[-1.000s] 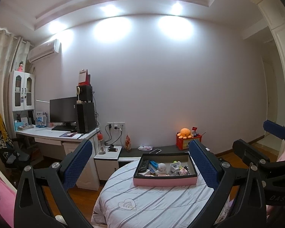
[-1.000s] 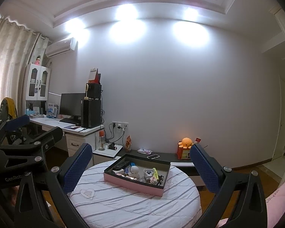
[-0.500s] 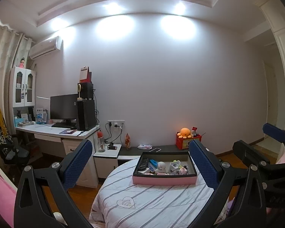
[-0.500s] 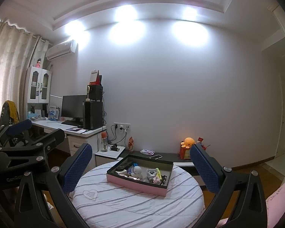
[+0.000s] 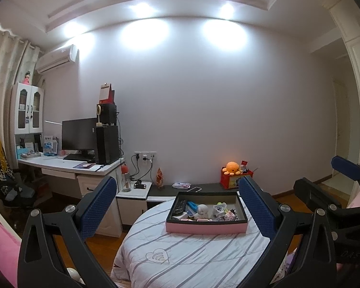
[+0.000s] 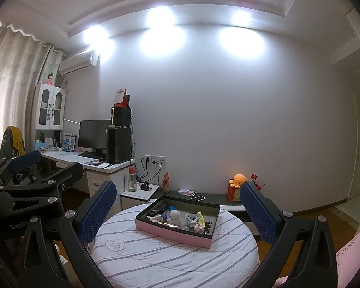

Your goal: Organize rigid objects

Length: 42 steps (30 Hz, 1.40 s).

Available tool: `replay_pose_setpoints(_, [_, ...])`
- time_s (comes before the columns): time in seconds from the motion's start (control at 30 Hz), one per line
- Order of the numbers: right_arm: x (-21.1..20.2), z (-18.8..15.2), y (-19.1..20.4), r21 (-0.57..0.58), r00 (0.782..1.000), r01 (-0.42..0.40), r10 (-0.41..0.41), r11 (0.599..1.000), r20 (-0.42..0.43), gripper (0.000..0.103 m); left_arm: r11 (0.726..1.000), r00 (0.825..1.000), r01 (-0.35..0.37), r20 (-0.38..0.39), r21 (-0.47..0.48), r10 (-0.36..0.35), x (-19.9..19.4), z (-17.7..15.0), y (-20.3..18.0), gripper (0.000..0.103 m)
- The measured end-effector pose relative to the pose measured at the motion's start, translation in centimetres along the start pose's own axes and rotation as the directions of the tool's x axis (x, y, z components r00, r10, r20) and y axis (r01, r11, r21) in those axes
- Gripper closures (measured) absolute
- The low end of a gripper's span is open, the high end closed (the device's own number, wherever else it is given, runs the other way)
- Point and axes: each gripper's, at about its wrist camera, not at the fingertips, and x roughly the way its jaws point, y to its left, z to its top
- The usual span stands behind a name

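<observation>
On the round table, tray position: the shallow pink-sided rectangular tray with a dark inner lining (image 5: pixel 206 227) sits toward the far side of the round table under a white cloth with grey stripes (image 5: pixel 180 259), well ahead of both my tools.
Left gripper (image 5: pixel 177 210): I hold it raised and level, its blue-padded fingers (image 5: pixel 98 206) spread wide, nothing between them.
Right gripper (image 6: pixel 177 212): likewise wide open and empty, aimed at the same tray from a slight angle.
Risk, crowding: the small items lie packed together, so I judge that a wide finger coming down could catch a neighbour and drag it out, or tip it over.
Risk, tray sliding: the tray rests on loose cloth; a sideways push could shift it or ruck the fabric.
Risk, collision: my two tools sit close side by side, and reaching for the same spot could knock them together.
Contents: a black remote control (image 5: pixel 180 206) at the left end, a white rounded figure (image 5: pixel 202 210) near the middle, a blue piece beside it, and pale and pink bits to the right, too small to identify.
</observation>
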Motion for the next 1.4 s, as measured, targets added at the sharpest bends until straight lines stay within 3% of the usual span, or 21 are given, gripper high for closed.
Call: replay_pose_setpoints(1.4, [0.18,-0.47,0.19,-0.02,1.0,0.014,-0.014,1.0,-0.015,0.0,1.0,1.0,0.019,0.001,0.021,-0.019,0.95,-0.93,-0.23,0.0])
